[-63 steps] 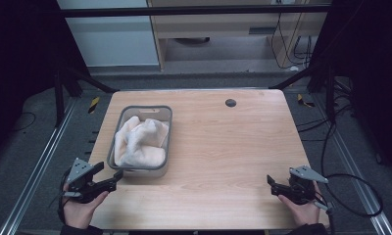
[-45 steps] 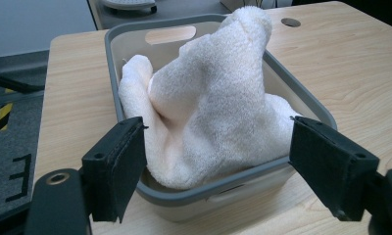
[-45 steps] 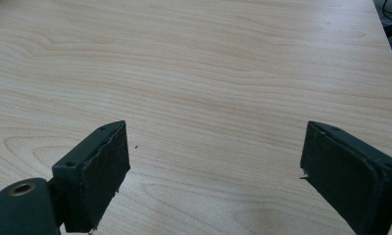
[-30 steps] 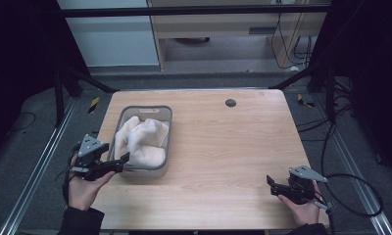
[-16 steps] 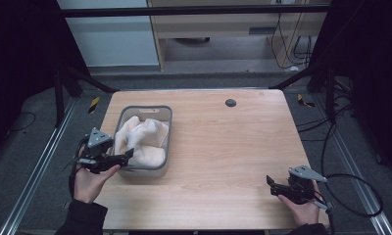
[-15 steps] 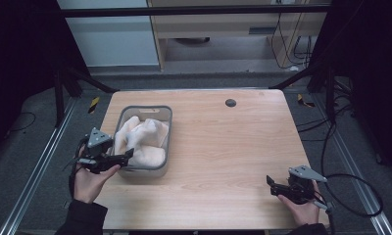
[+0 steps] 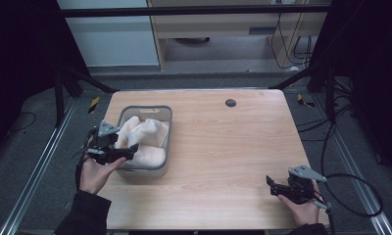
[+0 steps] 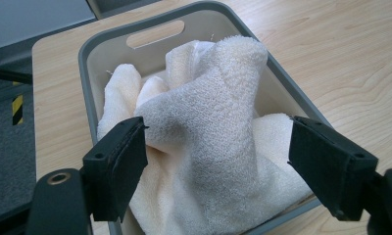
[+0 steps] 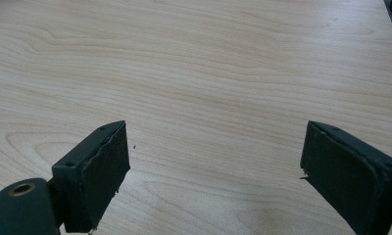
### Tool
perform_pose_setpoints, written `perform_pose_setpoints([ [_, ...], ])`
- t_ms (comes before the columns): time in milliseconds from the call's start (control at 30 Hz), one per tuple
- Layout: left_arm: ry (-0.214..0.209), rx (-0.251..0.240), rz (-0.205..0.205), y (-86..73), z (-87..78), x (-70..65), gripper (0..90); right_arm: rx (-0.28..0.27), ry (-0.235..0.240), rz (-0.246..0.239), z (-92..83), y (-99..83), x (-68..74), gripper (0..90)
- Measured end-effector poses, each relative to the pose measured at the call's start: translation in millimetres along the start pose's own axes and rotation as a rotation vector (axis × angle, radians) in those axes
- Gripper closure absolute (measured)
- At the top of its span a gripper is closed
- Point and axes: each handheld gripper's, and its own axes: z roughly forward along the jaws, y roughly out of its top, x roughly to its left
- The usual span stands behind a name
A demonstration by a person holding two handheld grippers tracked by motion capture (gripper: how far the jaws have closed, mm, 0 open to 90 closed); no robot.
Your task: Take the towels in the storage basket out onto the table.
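A grey plastic basket [image 7: 166, 116] stands on the left half of the wooden table, holding a heap of cream towels [image 7: 147, 139]. My left gripper [image 7: 128, 151] hangs over the basket's near left corner, open, its jaws spread to either side of the towel pile [image 8: 213, 132] without touching it. The basket's far wall with a handle slot [image 8: 155, 33] lies beyond the towels. My right gripper [image 7: 271, 185] rests low at the table's front right, open, with bare wood [image 9: 213, 98] between its jaws.
A small dark round hole [image 7: 230, 103] sits near the table's far edge. Cables trail on the floor to the right [image 7: 351, 181]. A metal rail [image 7: 42, 161] runs along the floor left of the table.
My left gripper has moved from the table's front left corner forward and right, up over the basket's near corner. The right gripper has stayed put.
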Motion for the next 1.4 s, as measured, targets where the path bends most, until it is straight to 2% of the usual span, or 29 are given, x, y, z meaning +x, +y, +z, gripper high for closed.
perform_pose_setpoints([
  [533, -0.008, 0.077, 0.004, 8.7, 20.1, -2.2, 23.1, 0.004, 0.006, 0.000, 0.5, 0.1, -0.1, 11.1],
  [833, -0.004, 0.107, 0.031, 13.9, 25.9, -3.8, 27.9, 0.010, 0.014, 0.000, 0.8, -0.1, -0.5, 11.2],
  [1167, -0.001, 0.153, 0.026, 13.9, 37.4, -2.8, 32.8, 0.018, 0.020, 0.005, 1.2, -0.2, -0.5, 11.2],
  [1400, 0.002, 0.181, 0.009, 11.1, 43.7, -1.3, 41.7, 0.023, 0.018, -0.004, 2.4, -0.7, -0.6, 11.2],
])
